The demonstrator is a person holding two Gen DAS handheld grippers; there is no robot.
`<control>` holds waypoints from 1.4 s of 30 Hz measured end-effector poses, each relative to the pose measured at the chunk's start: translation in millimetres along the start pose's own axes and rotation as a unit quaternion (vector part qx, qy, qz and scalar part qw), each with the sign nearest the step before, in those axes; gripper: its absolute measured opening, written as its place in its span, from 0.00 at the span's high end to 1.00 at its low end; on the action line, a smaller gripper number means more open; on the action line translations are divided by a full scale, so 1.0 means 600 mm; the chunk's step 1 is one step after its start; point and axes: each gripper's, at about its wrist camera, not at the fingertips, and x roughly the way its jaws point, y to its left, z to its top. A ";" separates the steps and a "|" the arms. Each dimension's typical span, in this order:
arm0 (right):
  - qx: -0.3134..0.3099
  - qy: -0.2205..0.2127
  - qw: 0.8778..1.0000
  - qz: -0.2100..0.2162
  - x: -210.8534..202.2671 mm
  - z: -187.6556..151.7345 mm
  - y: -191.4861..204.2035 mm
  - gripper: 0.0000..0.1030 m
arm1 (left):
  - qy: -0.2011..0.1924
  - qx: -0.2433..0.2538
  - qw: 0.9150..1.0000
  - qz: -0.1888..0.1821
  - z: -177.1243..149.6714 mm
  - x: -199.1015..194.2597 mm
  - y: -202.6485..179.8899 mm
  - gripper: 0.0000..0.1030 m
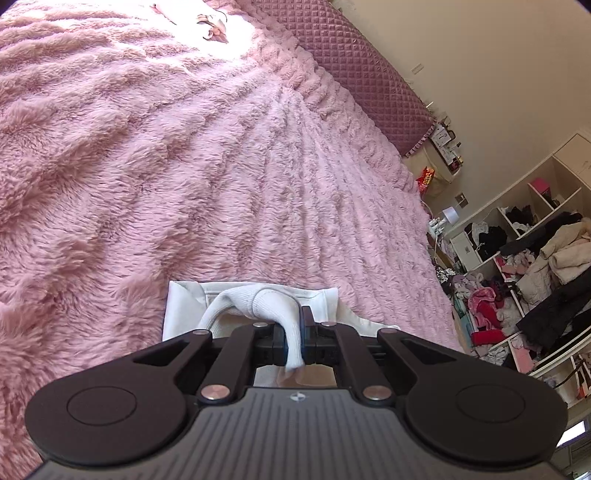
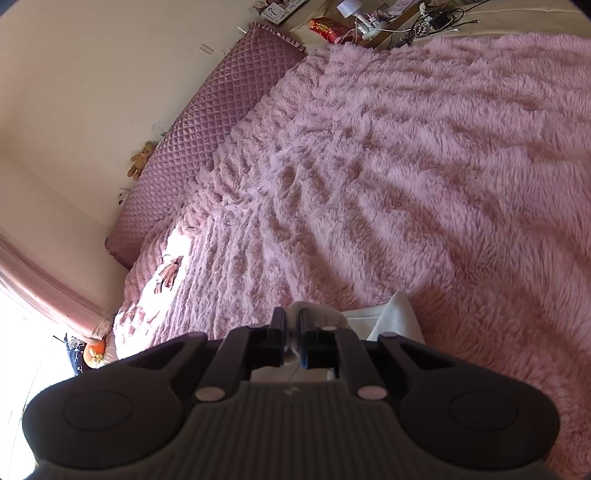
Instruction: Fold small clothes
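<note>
White garment point(image 1: 258, 299) hangs just above the pink fluffy blanket point(image 1: 147, 166), with the left gripper point(image 1: 294, 338) and the right gripper point(image 2: 291, 334) each pinching one bunched edge of it. I judge the step as carrying the cloth to fold it. Next it must be lowered flat and even before either grip lets go.

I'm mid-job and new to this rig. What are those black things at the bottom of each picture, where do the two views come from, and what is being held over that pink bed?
Each picture comes from a camera on a hand-held gripper, looking forward along its two fingers. The black shapes are the gripper itself. One view is from the left gripper, the other from the right gripper. Both are clamped shut on a white garment, each pinching a bunch of its fabric, above a fluffy pink blanket on a bed. A quilted headboard stands against the wall. Another small piece of clothing lies far off on the blanket. Cluttered shelves stand beside the bed.
</note>
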 end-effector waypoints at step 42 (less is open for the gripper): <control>-0.286 0.112 0.948 -0.079 -0.186 -0.180 -0.085 0.68 | 0.055 0.062 0.996 0.027 -0.205 -0.193 0.066 0.53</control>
